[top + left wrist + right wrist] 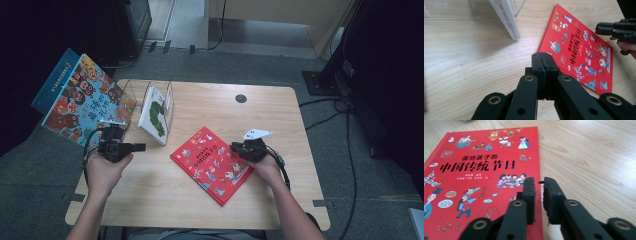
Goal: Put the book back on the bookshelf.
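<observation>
One red book flat beneath the right claw, jaws slightly apart.

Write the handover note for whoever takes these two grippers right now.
Left gripper: shut, empty, over the pale wooden table near the clear plastic book rack.
Right gripper: jaws slightly open at the right edge of the flat red hardcover picture book; no grip yet.
Done, apparently: white caterpillar-cover book stands in the rack; large colourful cartoon-cover book leans at its left end.
Left, likely: lift the red book and slot it into the rack.
</observation>
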Demonstrator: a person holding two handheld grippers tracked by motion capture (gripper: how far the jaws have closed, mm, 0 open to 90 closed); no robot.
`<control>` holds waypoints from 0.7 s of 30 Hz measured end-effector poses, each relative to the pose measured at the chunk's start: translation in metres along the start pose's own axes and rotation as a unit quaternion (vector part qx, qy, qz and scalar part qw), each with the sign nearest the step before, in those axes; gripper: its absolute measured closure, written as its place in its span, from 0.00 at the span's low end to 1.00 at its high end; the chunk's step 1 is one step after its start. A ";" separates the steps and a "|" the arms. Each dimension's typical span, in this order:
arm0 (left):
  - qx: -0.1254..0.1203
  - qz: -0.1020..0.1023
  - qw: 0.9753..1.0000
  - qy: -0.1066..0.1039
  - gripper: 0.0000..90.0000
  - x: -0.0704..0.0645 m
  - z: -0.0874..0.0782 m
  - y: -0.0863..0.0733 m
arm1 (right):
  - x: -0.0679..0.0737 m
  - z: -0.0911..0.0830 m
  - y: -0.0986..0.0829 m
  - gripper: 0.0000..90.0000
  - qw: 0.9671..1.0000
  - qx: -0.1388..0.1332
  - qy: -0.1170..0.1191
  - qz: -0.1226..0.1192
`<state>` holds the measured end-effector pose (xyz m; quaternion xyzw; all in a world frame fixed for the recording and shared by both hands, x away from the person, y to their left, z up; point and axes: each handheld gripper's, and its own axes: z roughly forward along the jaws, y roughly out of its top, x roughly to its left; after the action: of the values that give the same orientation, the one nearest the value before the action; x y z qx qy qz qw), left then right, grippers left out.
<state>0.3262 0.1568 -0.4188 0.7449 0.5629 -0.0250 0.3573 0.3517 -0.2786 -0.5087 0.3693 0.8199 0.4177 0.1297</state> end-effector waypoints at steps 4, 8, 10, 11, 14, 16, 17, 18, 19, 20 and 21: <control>0.014 0.005 1.000 -0.004 1.00 -0.004 0.021 -0.009 | -0.003 0.000 -0.002 0.98 1.000 0.005 -0.003 -0.001; 0.020 0.024 0.999 0.012 1.00 -0.013 0.039 -0.017 | -0.005 0.000 -0.004 0.99 1.000 0.010 -0.006 0.002; 0.019 0.029 0.999 0.014 1.00 -0.016 0.046 -0.021 | -0.006 -0.001 -0.005 0.99 1.000 0.012 -0.006 0.003; 0.020 0.031 0.999 0.013 1.00 -0.016 0.050 -0.023 | -0.006 -0.001 -0.006 0.99 1.000 0.014 -0.007 0.001; 0.022 0.036 0.999 0.011 1.00 -0.018 0.059 -0.028 | -0.007 -0.001 -0.007 0.99 1.000 0.015 -0.009 0.003; 0.012 0.035 0.999 0.007 1.00 -0.019 0.062 -0.029 | -0.007 -0.002 -0.008 0.99 1.000 0.015 -0.012 0.001; 0.011 0.036 0.999 0.006 1.00 -0.019 0.063 -0.030 | -0.007 -0.002 -0.009 0.99 1.000 0.016 -0.013 0.002; 0.009 0.039 0.999 0.007 1.00 -0.020 0.065 -0.031 | -0.007 -0.002 -0.009 0.99 1.000 0.015 -0.013 0.001; 0.011 0.040 0.999 0.006 1.00 -0.021 0.066 -0.032 | -0.007 -0.002 -0.010 0.99 1.000 0.016 -0.013 0.001; 0.013 0.041 0.999 0.004 1.00 -0.021 0.068 -0.033 | -0.007 -0.002 -0.010 0.99 1.000 0.016 -0.014 0.001; 0.014 0.039 0.999 0.001 1.00 -0.022 0.070 -0.034 | -0.007 -0.002 -0.010 0.99 1.000 0.016 -0.014 0.002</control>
<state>0.3143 0.1035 -0.4787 0.7713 0.5332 -0.0184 0.3472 0.3504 -0.2889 -0.5163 0.3783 0.8239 0.3999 0.1345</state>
